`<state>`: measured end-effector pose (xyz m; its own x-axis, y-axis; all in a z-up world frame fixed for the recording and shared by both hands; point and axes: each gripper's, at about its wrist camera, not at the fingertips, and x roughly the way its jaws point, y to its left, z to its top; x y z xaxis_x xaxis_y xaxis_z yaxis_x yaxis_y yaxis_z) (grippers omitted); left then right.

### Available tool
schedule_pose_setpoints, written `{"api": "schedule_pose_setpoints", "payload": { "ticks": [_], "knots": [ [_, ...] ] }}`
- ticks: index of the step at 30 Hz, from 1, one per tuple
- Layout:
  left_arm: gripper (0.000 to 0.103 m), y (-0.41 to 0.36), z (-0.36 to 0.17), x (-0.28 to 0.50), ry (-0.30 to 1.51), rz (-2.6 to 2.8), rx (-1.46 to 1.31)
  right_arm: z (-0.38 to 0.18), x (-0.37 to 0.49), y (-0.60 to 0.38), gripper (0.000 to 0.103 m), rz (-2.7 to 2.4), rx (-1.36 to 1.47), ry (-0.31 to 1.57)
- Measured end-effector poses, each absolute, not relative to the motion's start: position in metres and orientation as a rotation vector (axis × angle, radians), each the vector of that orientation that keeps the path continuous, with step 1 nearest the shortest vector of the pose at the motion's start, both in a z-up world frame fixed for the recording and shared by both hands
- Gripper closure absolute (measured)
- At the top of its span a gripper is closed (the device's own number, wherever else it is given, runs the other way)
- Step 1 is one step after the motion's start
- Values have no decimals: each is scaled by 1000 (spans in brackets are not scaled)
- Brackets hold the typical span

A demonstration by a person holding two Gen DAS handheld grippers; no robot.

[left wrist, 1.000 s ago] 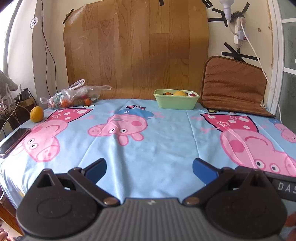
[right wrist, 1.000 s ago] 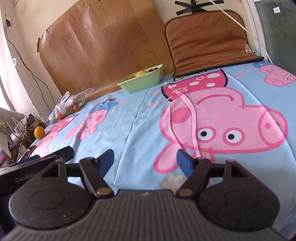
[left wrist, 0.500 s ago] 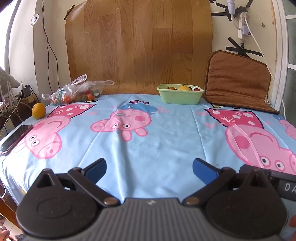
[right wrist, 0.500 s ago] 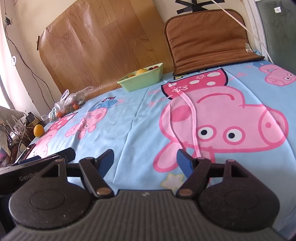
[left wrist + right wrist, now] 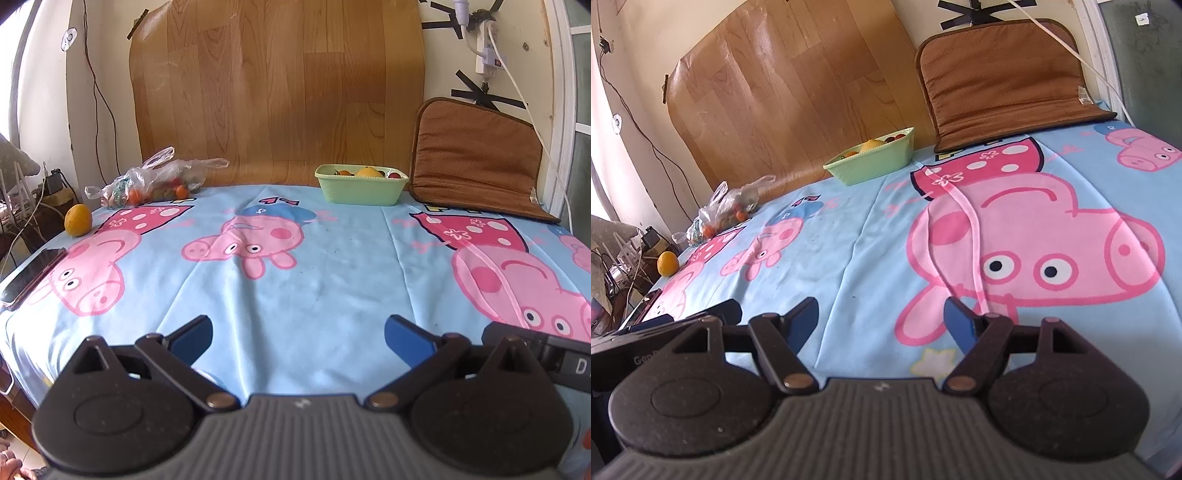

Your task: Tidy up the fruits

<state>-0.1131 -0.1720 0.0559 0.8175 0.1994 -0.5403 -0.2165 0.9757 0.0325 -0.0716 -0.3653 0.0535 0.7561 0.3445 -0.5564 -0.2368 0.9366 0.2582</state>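
Both tongs were spread apart, nothing betw. them: left tongs [image 5: 298,338], right tongs [image 5: 881,320], low over near edge of the bench [image 5: 332,288]. Green tray [image 5: 362,189] sat at far edge w/ fruit inside, long axis across the left view. Loose orange [image 5: 78,220] lay well left of tray, bag of fruit [image 5: 155,182] betw. them. Phone [image 5: 31,277] nearer than the orange, at bench's left edge.

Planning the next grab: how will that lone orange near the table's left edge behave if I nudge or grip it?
The orange looks round, so it will probably roll if nudged, possibly off the nearby tablecloth edge. It seems firm enough for open fingers to close on, though smooth skin might slip.
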Motion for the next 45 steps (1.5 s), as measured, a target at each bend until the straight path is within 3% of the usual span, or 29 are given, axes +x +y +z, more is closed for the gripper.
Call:
{"api": "schedule_pose_setpoints", "payload": {
  "ticks": [30,45],
  "knots": [
    [0,-171,62,-122,485,236,-32,54,-71,-367,26,319,179,636],
    [0,-169,55,-115,552,247,-25,56,-73,-366,26,316,170,623]
  ]
}}
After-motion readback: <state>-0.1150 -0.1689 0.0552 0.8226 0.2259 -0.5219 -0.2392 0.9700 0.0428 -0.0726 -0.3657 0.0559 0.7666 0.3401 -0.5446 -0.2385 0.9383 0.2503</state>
